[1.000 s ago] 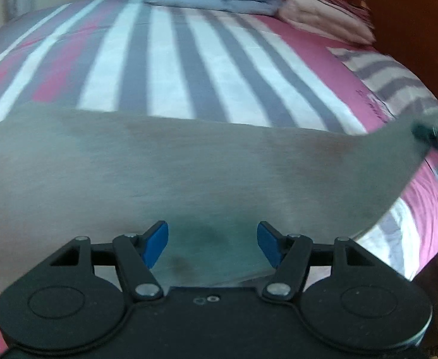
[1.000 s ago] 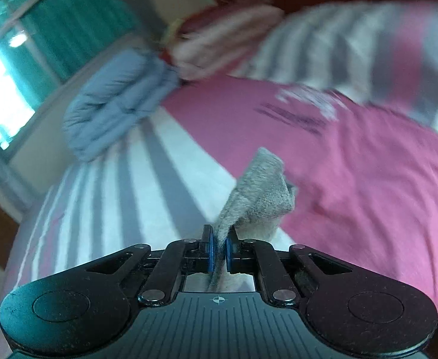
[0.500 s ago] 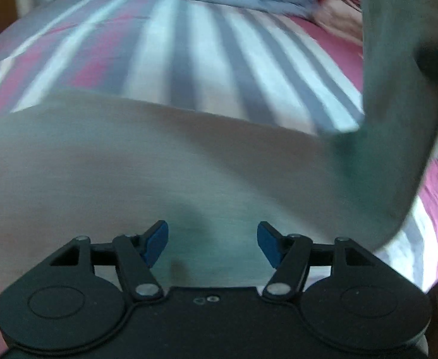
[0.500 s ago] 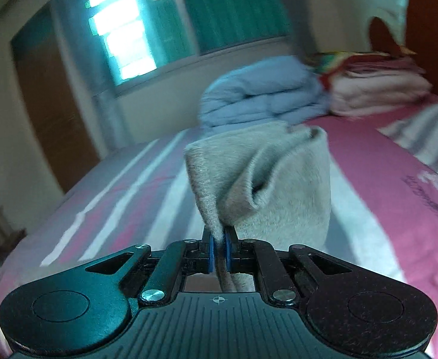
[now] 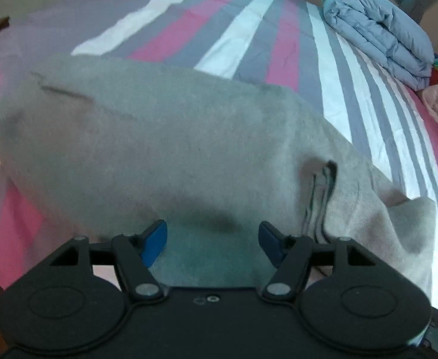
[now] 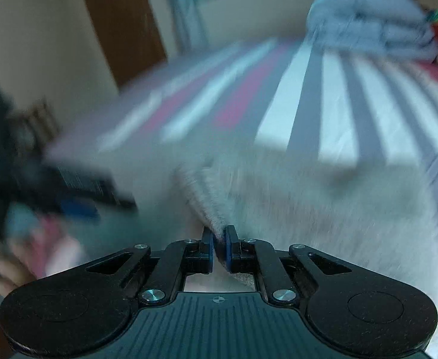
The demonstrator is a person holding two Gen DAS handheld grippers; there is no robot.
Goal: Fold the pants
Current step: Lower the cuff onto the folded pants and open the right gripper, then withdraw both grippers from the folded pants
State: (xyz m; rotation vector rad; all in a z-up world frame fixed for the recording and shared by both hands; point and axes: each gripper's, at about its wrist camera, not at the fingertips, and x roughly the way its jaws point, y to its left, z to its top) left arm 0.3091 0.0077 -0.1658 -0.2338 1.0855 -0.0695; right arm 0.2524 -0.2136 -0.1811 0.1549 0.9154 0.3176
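Mid-fold: right gripper (image 6: 218,246), low center of frame, pinches the gray pants (image 5: 165,155) hem on the striped bed (image 5: 243,30), left gripper (image 5: 212,240) opening, holding nothing; next, release and flatten.

Left tool (image 5: 212,239) black with blue pads, right tool (image 6: 218,246) alike, silver screws
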